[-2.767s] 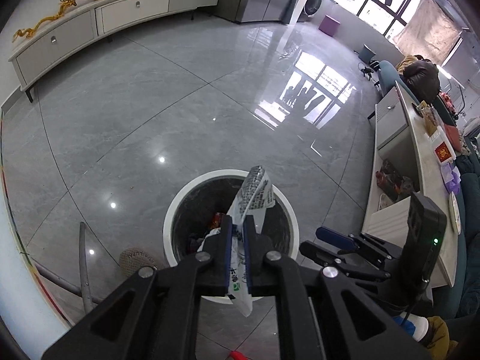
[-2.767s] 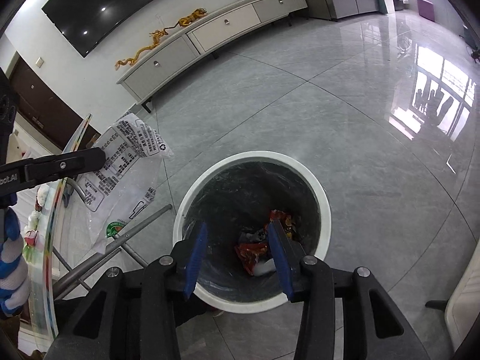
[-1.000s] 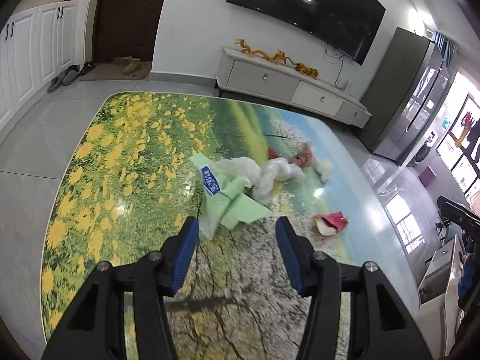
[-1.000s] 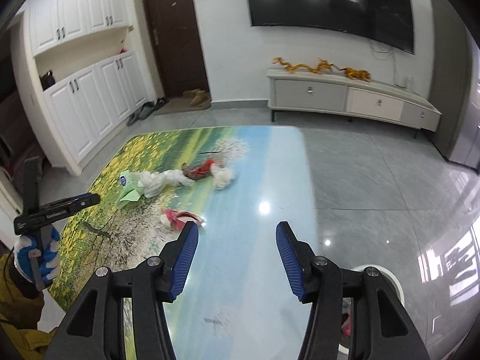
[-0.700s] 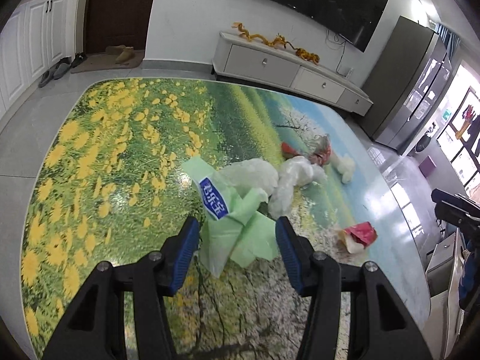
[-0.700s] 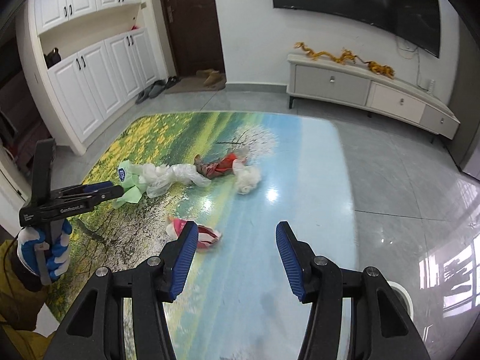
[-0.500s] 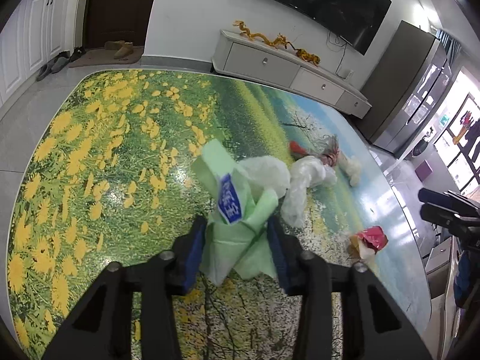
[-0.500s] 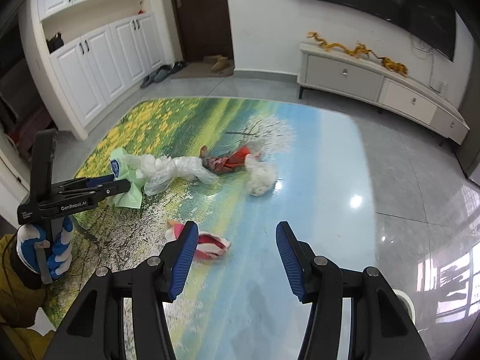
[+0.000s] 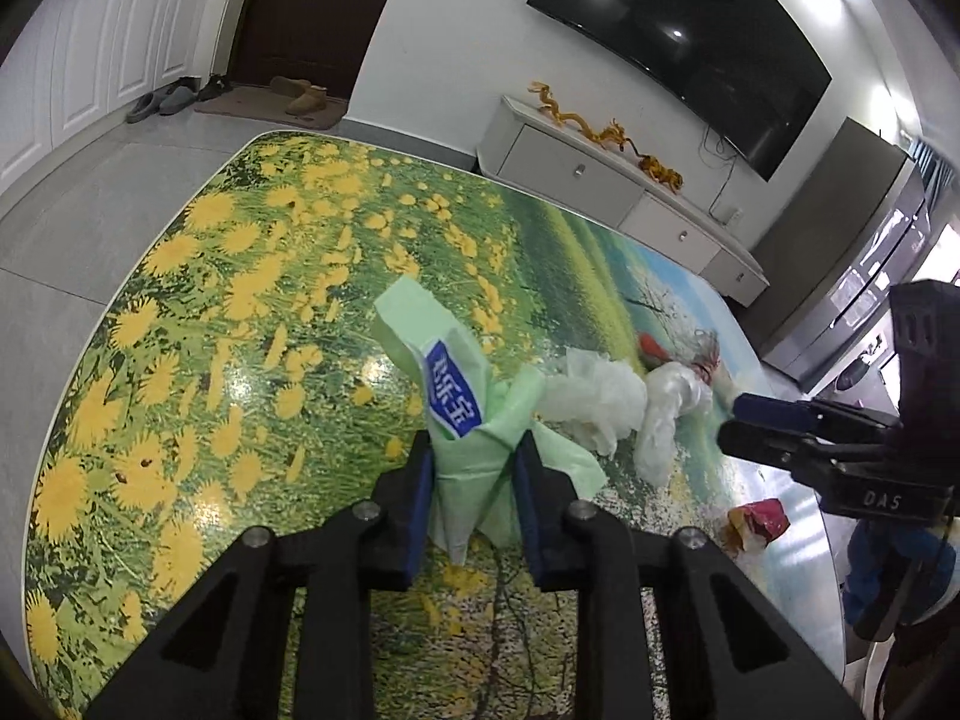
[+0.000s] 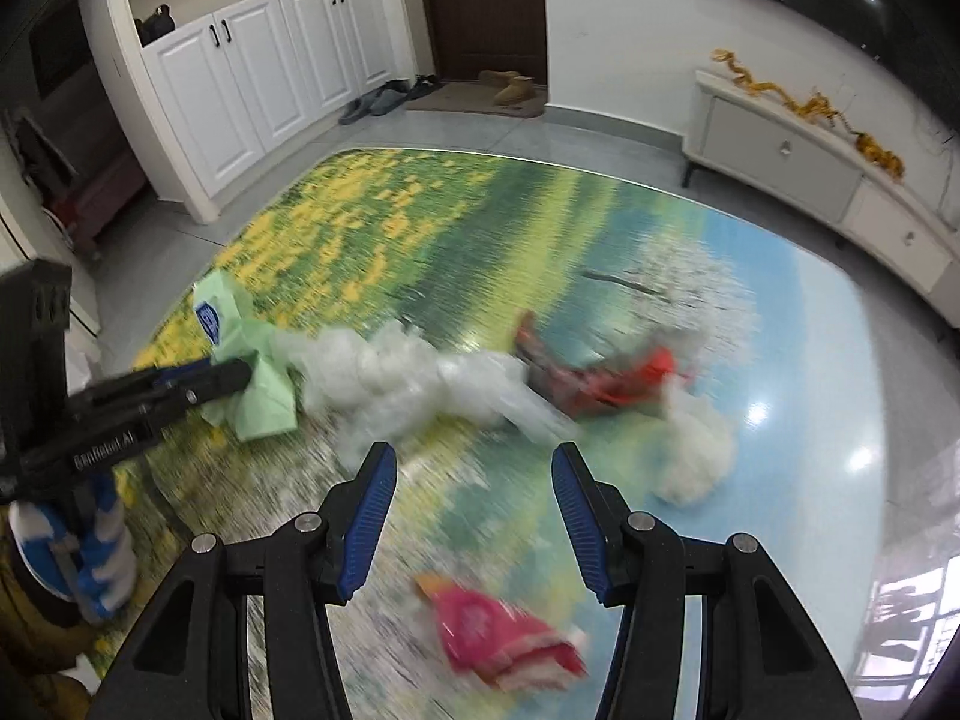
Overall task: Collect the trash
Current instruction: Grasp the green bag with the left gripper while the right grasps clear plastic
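Jaws of the left gripper (image 9: 471, 480) are closing on a pale green wrapper (image 9: 462, 426) with a blue label; the pads already touch its sides and pinch its middle, while its lower part rests on the tabletop (image 9: 210, 360). Jaws of the right gripper (image 10: 474, 516) stand apart with nothing between them, above a red wrapper (image 10: 498, 630) lying near the table's near edge.

Progress, judged from what lies here: collection is far from complete. Five pieces remain on the tabletop: the green wrapper, a crumpled clear plastic bag (image 10: 408, 384) just beside it, a red and dark wrapper (image 10: 600, 384) next along, a white wad (image 10: 696, 450), and the red wrapper by itself. No bin is visible in either view.

Surface: a glossy tabletop printed with yellow flowers, a tree and blue sky. Room: grey tiled floor, white cupboards (image 10: 258, 90), dark door (image 10: 480, 6), low white sideboard (image 9: 600, 180), wall television (image 9: 678, 42), shoes by the door.
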The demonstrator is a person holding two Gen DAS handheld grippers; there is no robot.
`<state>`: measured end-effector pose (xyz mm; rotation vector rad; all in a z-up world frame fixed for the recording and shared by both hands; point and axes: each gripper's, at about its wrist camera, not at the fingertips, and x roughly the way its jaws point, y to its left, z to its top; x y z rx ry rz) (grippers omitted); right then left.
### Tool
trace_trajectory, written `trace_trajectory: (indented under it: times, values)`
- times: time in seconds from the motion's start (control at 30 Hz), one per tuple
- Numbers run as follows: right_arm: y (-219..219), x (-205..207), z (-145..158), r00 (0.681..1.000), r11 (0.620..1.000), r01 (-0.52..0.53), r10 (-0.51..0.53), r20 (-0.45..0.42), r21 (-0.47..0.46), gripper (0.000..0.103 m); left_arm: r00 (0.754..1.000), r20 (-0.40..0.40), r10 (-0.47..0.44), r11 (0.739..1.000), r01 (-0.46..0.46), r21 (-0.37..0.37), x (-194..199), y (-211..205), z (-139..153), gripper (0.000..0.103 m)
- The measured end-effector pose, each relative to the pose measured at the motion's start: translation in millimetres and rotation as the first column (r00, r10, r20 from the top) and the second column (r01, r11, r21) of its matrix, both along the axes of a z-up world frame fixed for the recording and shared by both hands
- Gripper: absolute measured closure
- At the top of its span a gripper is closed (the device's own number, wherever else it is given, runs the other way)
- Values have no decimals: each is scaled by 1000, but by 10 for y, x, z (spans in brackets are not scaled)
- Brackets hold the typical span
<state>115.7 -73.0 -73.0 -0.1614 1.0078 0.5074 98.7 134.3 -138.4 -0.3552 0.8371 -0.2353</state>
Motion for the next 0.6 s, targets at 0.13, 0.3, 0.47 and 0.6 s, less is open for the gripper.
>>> trace_trajectory:
  times: [0.13, 0.3, 0.47, 0.6]
  values:
    - [60, 210, -59, 998, 996, 40, -35, -59, 75, 52, 1000, 13, -5, 1000, 5, -1, -9, -7, 13, 79]
    - [129, 439, -141, 992, 993, 98, -93, -81, 61, 51, 1000, 8, -9, 1000, 9, -30, -10, 20, 4, 79]
    - [147, 541, -285, 988, 992, 121, -118, -97, 29, 71, 1000, 10, -11, 999, 11, -36, 9, 36, -10, 79]
    - [122, 447, -233, 991, 993, 108, -104, -86, 51, 73, 999, 28, -17, 999, 18, -27, -20, 6, 18, 79]
